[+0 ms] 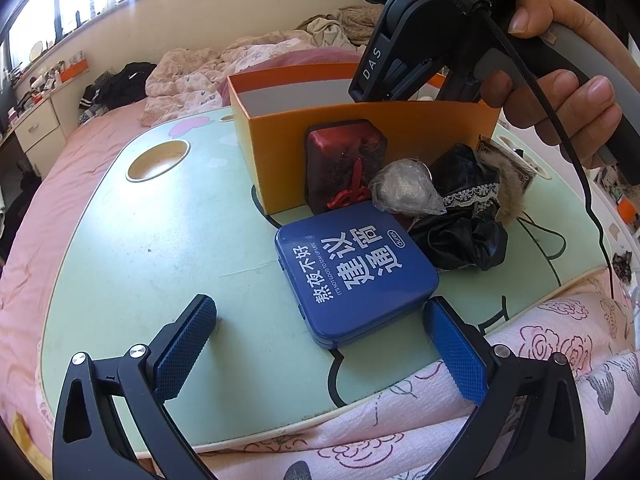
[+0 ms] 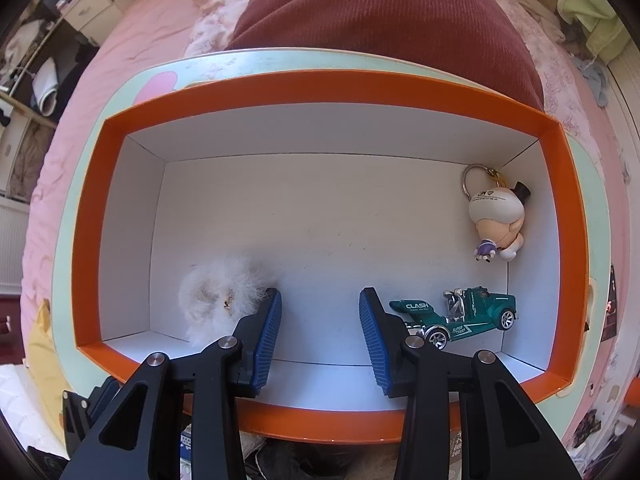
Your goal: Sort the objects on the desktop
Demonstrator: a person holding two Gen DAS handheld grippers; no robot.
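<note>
The right tongs (image 2: 320, 300) hung point-down inside the orange box (image 2: 360, 92), their jaws partly apart with nothing between them, only the white box floor showing in the gap. Just beside their left finger lay a white fluffy pompom (image 2: 218, 294), touching that finger's outer side. Just beside the right finger lay a green toy car (image 2: 460, 312) on its side. Further off, in the far right corner of the box, rested a figurine keychain (image 2: 498, 216) with a metal ring.

The left tongs (image 1: 320, 316) stood wide apart and empty, tilted down over the pale green table (image 1: 160, 240). Between their fingertips, nearer the right one, lay a blue tin (image 1: 356, 272) with white lettering, not gripped. Beyond the tin a dark red case (image 1: 346, 160) leaned against the box's near wall. To the right of that sat a silvery wrapped lump (image 1: 404, 188), then a crumpled black fabric piece (image 1: 464, 216) with lace trim and a tuft of brown fur (image 1: 508, 184). Above the box a hand (image 1: 560, 76) held the other gripper's handle.
</note>
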